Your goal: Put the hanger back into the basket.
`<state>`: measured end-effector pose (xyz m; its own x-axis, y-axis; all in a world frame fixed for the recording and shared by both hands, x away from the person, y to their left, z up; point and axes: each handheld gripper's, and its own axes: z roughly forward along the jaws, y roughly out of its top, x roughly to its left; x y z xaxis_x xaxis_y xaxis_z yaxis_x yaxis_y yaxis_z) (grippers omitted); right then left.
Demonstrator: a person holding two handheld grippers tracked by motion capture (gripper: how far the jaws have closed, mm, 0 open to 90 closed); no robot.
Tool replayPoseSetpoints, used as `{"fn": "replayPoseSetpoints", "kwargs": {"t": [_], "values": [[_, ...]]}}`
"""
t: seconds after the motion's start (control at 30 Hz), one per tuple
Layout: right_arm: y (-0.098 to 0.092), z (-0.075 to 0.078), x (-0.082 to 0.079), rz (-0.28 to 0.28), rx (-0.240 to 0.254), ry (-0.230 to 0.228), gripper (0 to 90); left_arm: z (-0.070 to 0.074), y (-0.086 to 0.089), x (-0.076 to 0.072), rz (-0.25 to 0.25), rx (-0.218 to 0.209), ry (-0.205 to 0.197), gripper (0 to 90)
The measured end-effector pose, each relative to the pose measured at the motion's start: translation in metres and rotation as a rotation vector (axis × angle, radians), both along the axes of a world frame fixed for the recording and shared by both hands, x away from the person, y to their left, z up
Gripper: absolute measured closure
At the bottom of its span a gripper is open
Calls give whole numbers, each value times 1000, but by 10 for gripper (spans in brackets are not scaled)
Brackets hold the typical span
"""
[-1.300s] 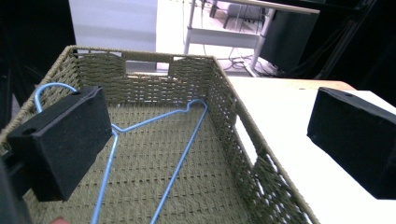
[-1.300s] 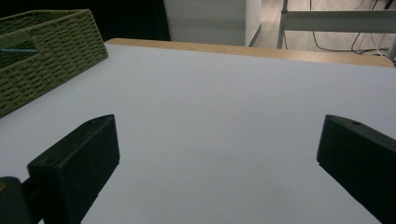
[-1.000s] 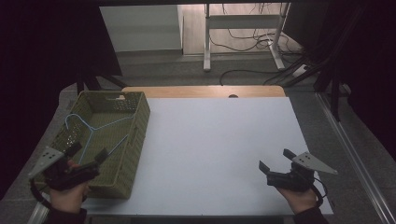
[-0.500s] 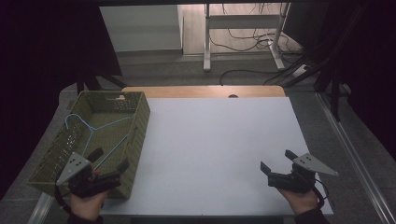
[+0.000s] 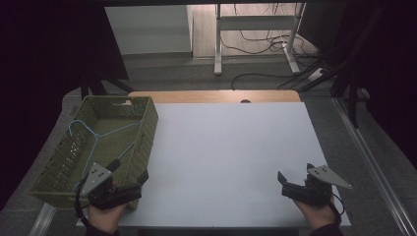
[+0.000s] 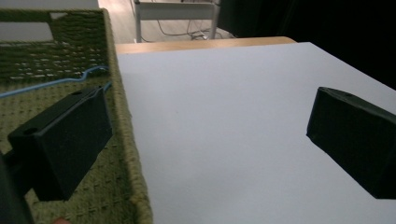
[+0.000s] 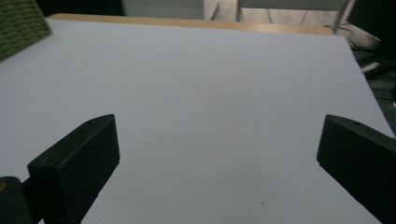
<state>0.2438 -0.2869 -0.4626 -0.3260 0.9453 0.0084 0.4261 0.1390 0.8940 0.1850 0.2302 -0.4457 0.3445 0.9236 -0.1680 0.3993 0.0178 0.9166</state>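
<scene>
A green woven basket (image 5: 64,162) stands on the left of the white table top (image 5: 231,147), with a blue wire hanger (image 5: 96,135) lying inside it. My left gripper (image 5: 130,173) is open at the basket's near right corner. In the left gripper view (image 6: 210,107) its jaws straddle the basket wall (image 6: 123,135), one jaw over the woven floor, the other over the table, and the hanger (image 6: 51,83) lies farther in. My right gripper (image 5: 295,173) is open and empty above the near right of the table; its jaws (image 7: 218,126) frame bare white surface.
A wooden strip (image 5: 211,96) edges the table's far side. Beyond it are a grey floor, loose cables (image 5: 265,44) and a white desk frame (image 5: 255,22). The basket's corner (image 7: 18,25) shows at the far left of the right gripper view.
My left gripper has slid right along the basket's near side, from its left corner to its right corner. The right gripper has stayed put.
</scene>
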Motion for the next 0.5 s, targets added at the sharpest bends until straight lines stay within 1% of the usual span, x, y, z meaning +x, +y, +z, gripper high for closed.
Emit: {"fn": "replayPoseSetpoints", "kwargs": {"t": [0.03, 0.13, 0.23, 0.3, 0.37, 0.4, 0.5], "values": [[1, -2, 0, -15, -5, 6, 0, 0, -1, 0, 2, 3, -2, 0], [4, -6, -2, -24, -20, 12, 0, -2, -4, 0, -5, 4, 4, 0], [6, -7, -2, -12, -17, 20, 0, -3, -7, 0, -10, 6, 11, 1], [7, -7, -2, -4, -17, 20, 0, -2, -8, 0, -19, 10, 7, 1], [8, -6, -3, 6, -13, 14, 0, -1, -9, -1, -23, 12, 1, 0], [8, -6, -3, 6, -10, 11, 0, 0, -9, -1, -33, 12, 4, 0], [7, -5, -3, 11, -3, 8, 0, 2, -10, -2, -33, 12, 0, 0]]}}
